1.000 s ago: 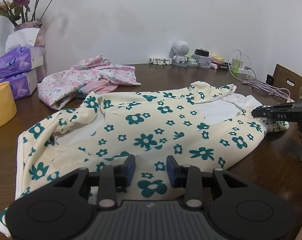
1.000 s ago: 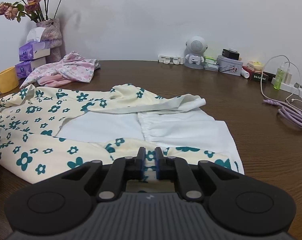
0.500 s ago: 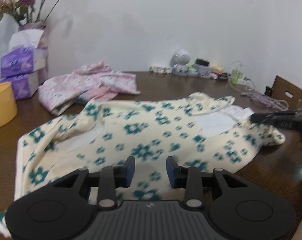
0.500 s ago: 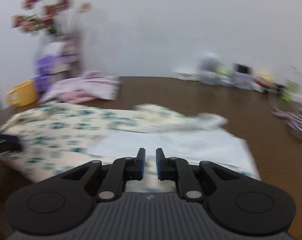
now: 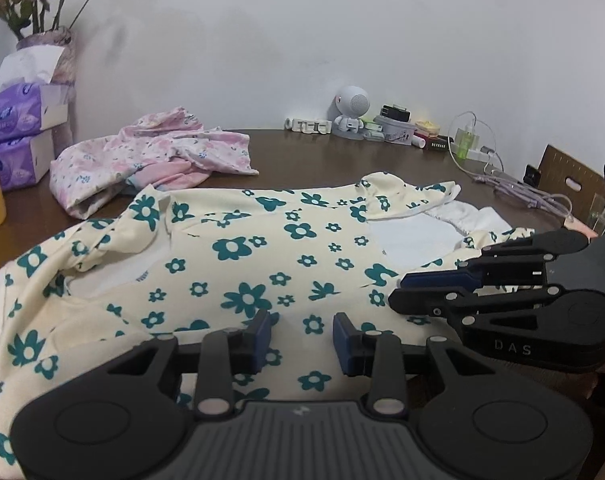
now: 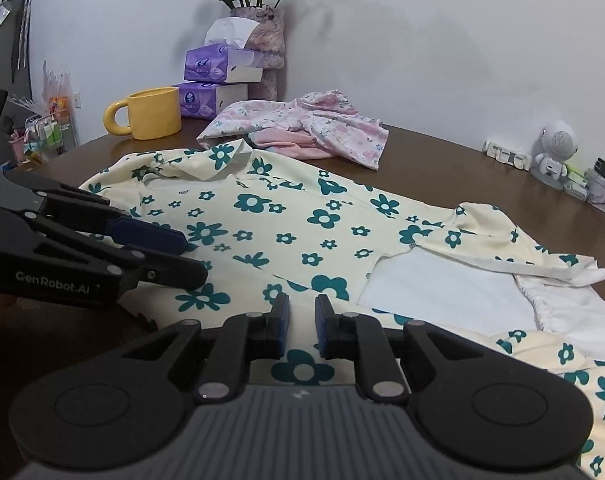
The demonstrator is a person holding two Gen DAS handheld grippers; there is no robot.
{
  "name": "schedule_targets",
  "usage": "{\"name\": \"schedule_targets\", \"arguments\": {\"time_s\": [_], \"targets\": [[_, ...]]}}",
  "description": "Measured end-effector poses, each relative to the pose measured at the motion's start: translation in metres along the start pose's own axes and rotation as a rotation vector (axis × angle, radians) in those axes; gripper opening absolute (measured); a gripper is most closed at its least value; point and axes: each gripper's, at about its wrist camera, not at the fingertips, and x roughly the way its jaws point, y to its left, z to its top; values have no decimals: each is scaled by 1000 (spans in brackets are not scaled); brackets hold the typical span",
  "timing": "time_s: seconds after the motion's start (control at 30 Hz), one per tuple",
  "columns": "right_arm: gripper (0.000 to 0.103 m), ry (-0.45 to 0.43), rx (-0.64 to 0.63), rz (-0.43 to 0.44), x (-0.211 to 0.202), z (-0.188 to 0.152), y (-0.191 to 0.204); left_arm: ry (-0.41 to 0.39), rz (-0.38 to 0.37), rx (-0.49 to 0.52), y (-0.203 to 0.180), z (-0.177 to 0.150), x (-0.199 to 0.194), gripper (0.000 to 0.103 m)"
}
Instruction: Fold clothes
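Left wrist view — floral garment (image 5: 238,256) flat, left gripper (image 5: 301,338) fingers spread, right gripper (image 6: 302,326) fingers parted.

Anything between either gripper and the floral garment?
Nothing visible. The left gripper and right gripper, both open, hang side by side directly over the cream floral garment. The pink clothing lies apart, behind it.

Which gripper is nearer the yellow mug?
Left. The left gripper hovers over the floral garment's collar half, toward the yellow mug; the right gripper sits beside it, farther along the hem.
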Motion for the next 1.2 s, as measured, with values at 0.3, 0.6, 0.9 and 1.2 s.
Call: {"name": "schedule_targets", "arguments": {"time_s": [0.3, 0.6, 0.9, 1.2], "targets": [[18, 0, 23, 0, 1, 0, -5, 3, -5, 2, -1, 1, 0, 36], [23, 0, 44, -9, 1, -1, -11, 3, -14, 1, -1, 0, -1, 39], [23, 1, 82, -24, -1, -4, -23, 1, -15, -8, 1, 0, -1, 39], [23, 0, 90, -34, -5, -7, -31, 1, -15, -10, 2, 0, -1, 39]]}}
